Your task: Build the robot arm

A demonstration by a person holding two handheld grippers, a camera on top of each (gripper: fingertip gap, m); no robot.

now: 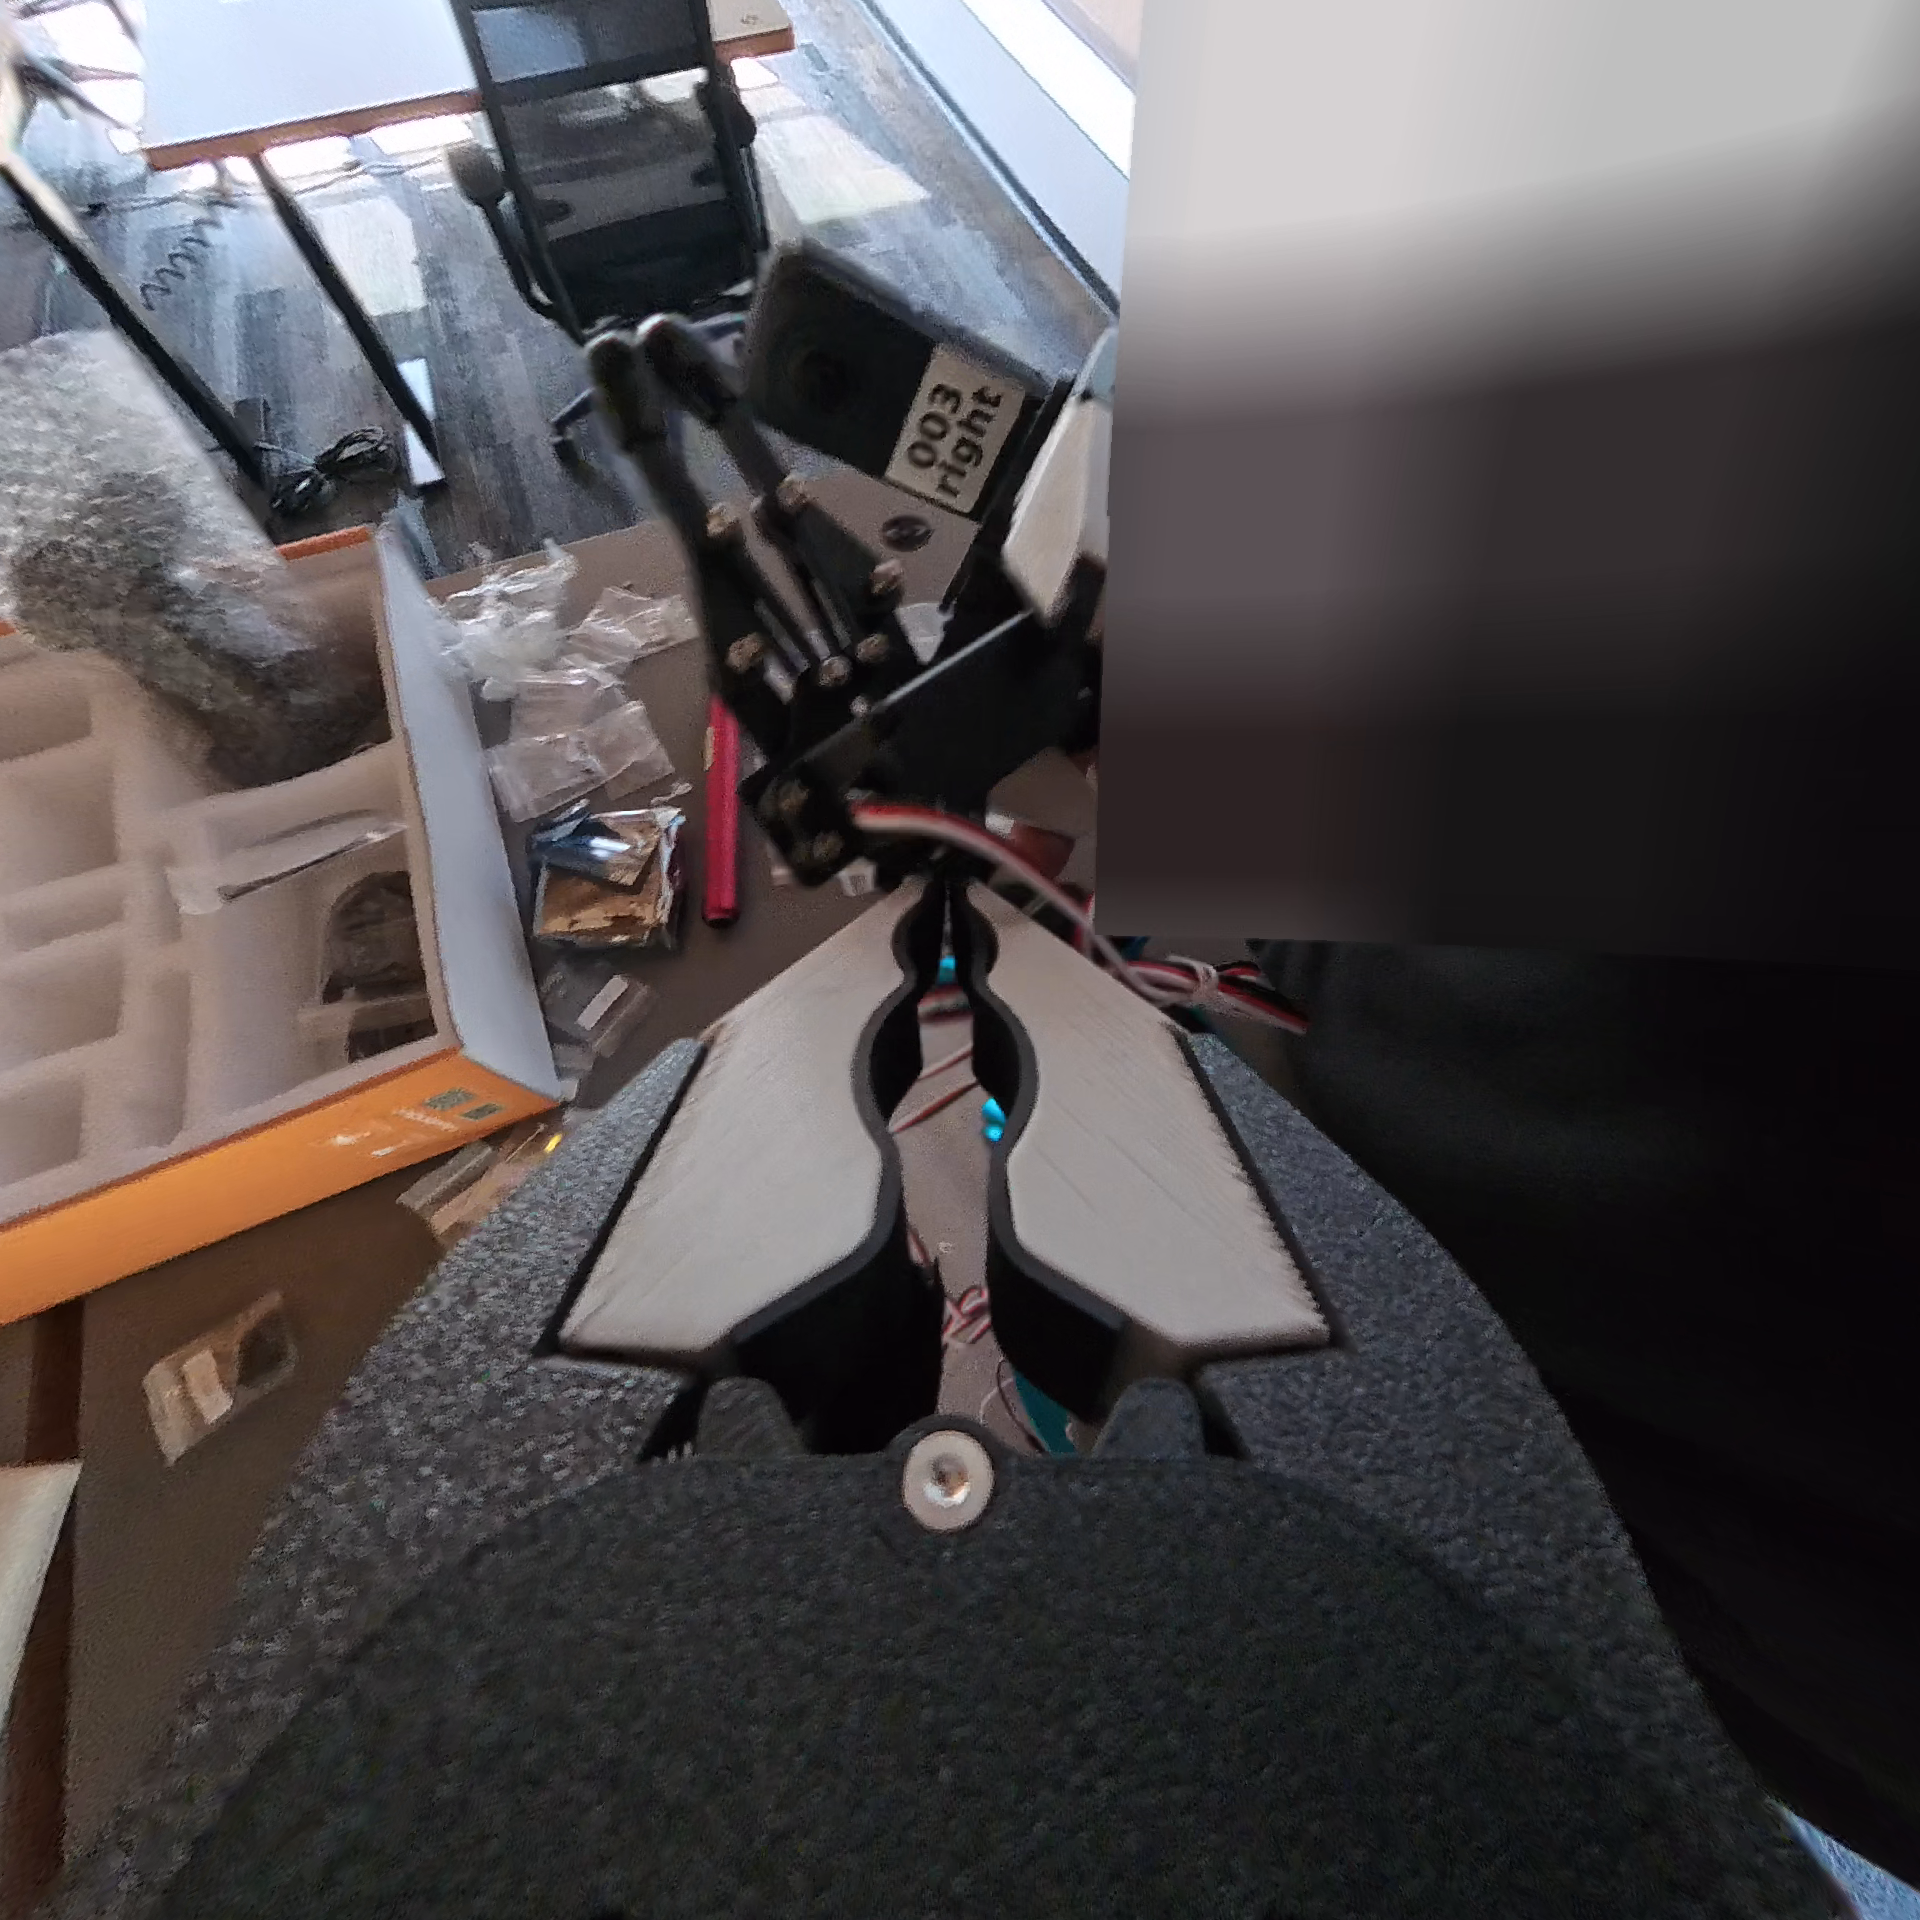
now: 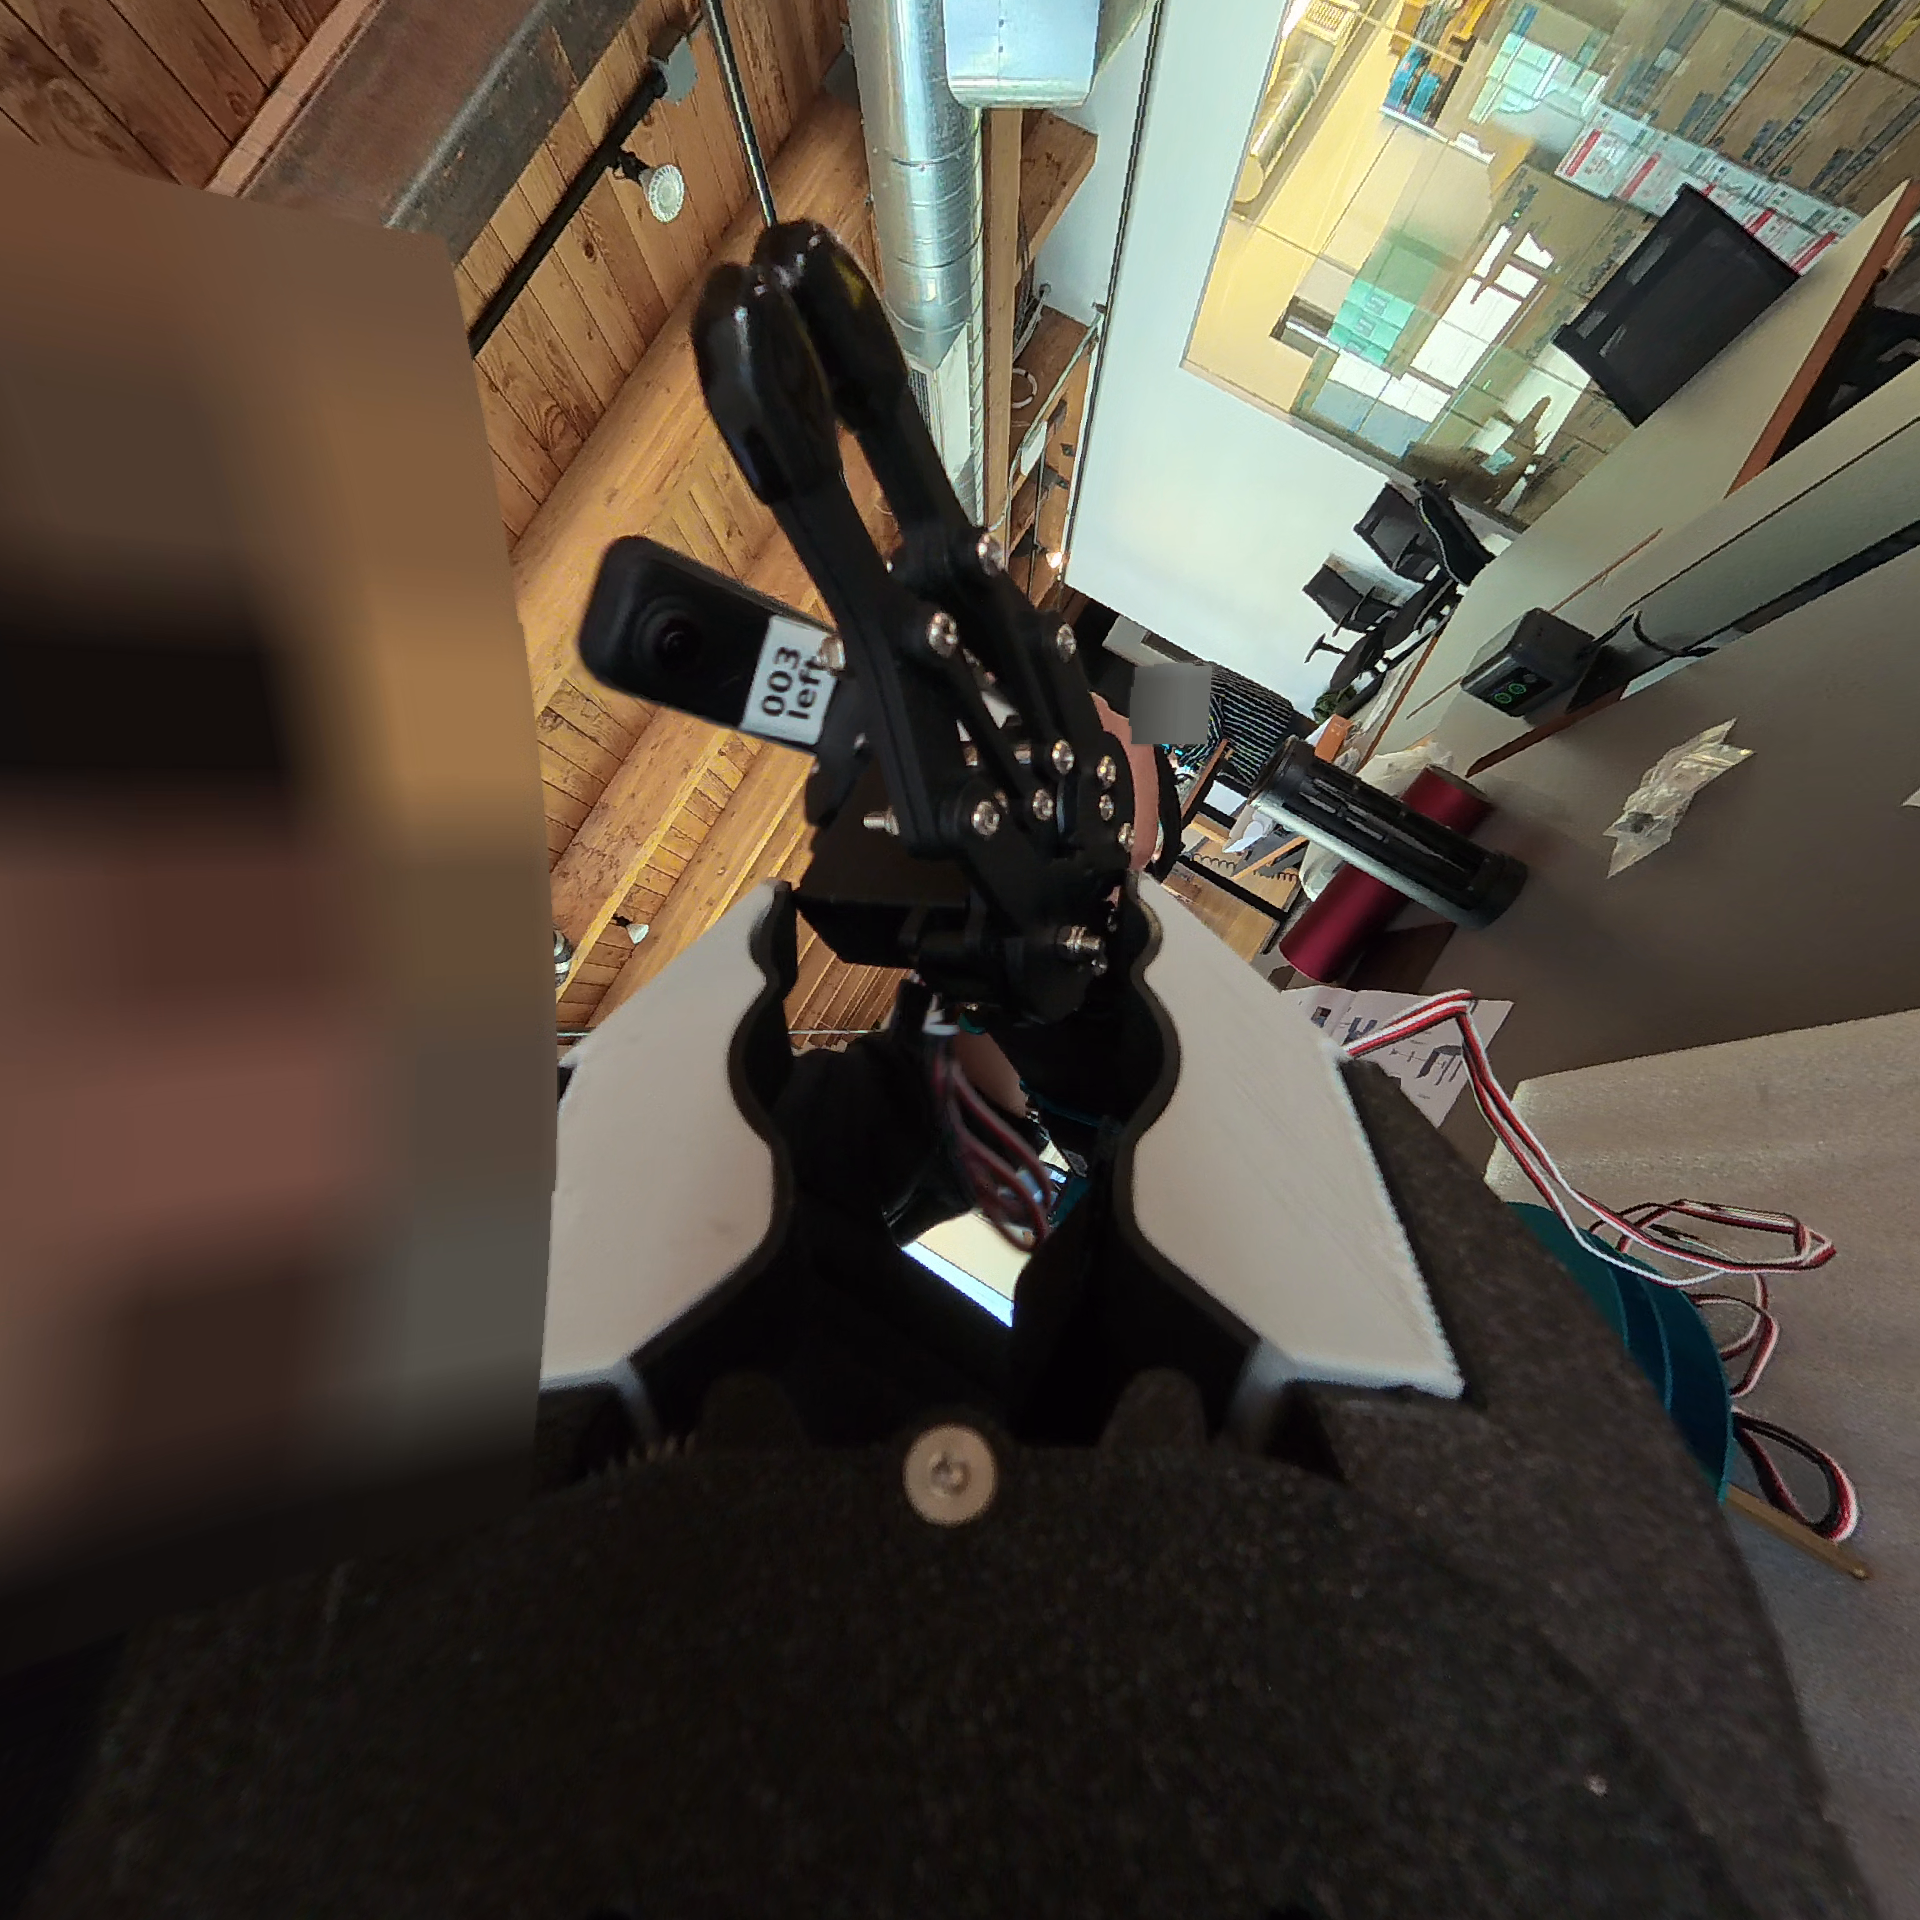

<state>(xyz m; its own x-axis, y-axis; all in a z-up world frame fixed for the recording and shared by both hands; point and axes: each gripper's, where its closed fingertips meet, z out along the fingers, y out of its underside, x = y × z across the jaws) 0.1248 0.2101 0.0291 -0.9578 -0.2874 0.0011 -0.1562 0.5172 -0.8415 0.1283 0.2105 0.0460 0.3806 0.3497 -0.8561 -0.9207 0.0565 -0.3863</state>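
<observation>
Left wrist view shows the left gripper [image 1: 940, 920] with its white fingers drawn almost together. The tips seem to pinch the lower end of a small black mechanical claw [image 1: 769, 582], though the contact itself is blurred. The claw's long axis runs from those tips away and up, leaning left, and its two rounded prongs lie close together at the far end. A red, white and black striped lead [image 1: 914, 821] leaves its base just beyond the tips. Just behind the claw is the other gripper's black camera [image 1: 831, 384], which carries a white label with dark printed characters. On the bench [image 1: 312, 1247] to the left lie an orange-edged box with a white foam tray [image 1: 260, 1174], clear plastic bags [image 1: 582, 665] and a red tube [image 1: 720, 810]. In the right wrist view the right gripper [image 2: 956, 914] stands wide open, a finger on either side of the claw's base; I cannot tell whether they touch it. So the left gripper is the one that has the claw. A similar labelled camera [image 2: 675, 644] sits left of the claw, and a slotted black cylinder [image 2: 1392, 821] lies across a dark-red one [image 2: 1351, 914] to the far right.
</observation>
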